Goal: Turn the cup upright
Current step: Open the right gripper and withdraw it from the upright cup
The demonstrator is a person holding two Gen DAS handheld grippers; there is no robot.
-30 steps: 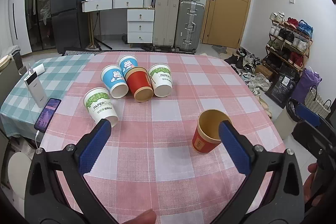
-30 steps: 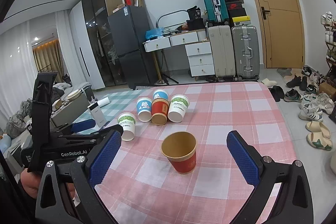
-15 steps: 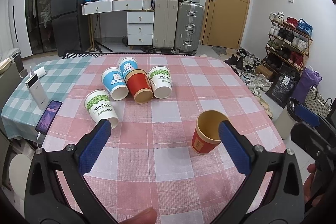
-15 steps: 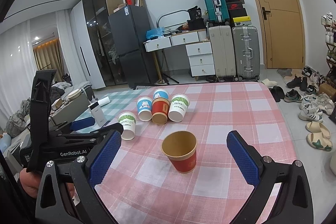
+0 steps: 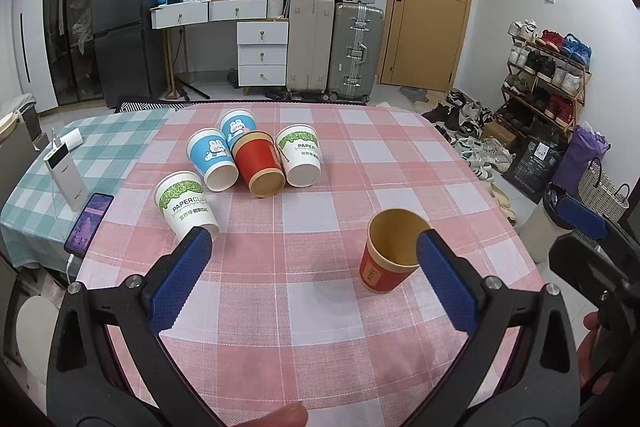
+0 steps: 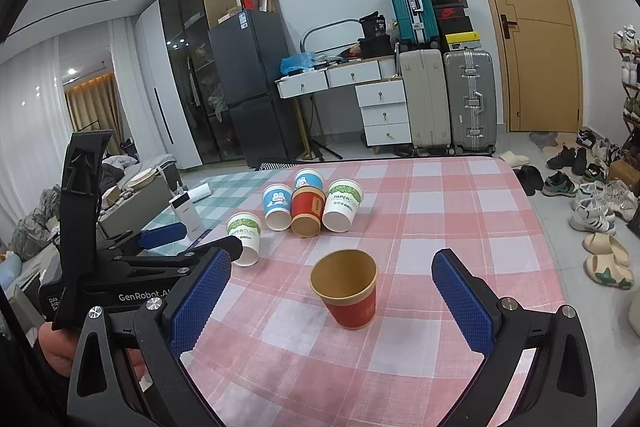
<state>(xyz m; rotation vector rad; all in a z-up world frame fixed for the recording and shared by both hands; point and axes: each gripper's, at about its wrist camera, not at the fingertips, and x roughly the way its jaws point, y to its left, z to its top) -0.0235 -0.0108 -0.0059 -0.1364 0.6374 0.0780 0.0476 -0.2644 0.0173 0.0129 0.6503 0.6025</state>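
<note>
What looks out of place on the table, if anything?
Five paper cups lie on their sides on the pink checked cloth: two blue cups, a red cup, and two white-and-green cups, open mouths toward the camera. Only the red cup nearer the camera stands upright. Nothing looks spilled or damaged.

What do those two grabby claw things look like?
Both are black plastic frames with silver screws. The left hand-held gripper and the right hand-held gripper each carry two blue, bumpy-textured pads. White "GenRobot.AI" lettering marks the left one's side. No sleeves or cables show.
</note>
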